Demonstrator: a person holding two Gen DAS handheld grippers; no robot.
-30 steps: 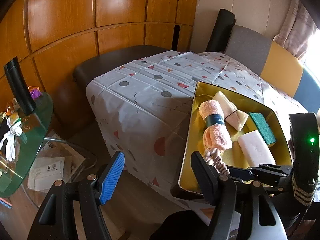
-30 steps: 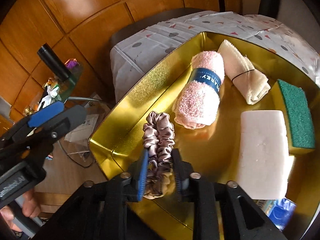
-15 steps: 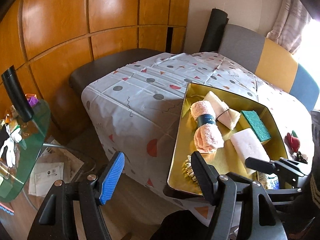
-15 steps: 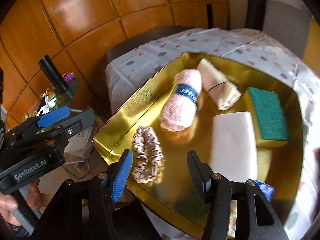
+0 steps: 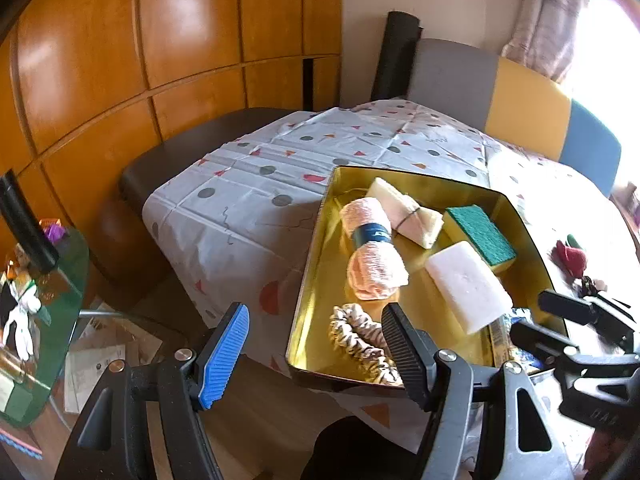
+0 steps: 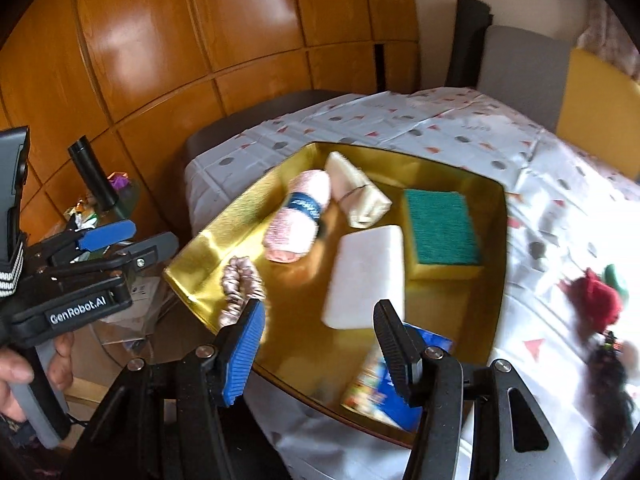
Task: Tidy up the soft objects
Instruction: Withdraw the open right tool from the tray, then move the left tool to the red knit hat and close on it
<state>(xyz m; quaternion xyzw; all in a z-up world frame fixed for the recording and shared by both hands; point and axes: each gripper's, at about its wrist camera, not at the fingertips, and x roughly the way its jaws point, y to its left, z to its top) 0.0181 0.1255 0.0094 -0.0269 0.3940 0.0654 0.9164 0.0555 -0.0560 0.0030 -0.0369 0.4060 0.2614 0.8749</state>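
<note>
A: Scrunchie (image 5: 362,340) lies in the gold tray's (image 5: 316,264) near corner, just beside the pink towel roll (image 5: 374,254). Satin, looks light, limp, slippery

B: Where to grip?

A: Judged best across the bunched band, not a single fold

B: Tools?

A: Right gripper (image 6: 320,340) spread, nothing between pads. Left gripper (image 5: 316,348) spread, empty, off the tray's edge

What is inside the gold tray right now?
The gold tray holds a scrunchie, a pink rolled towel, a cream cloth, a white sponge and a green sponge. The right gripper hides the tray's near part.
</note>
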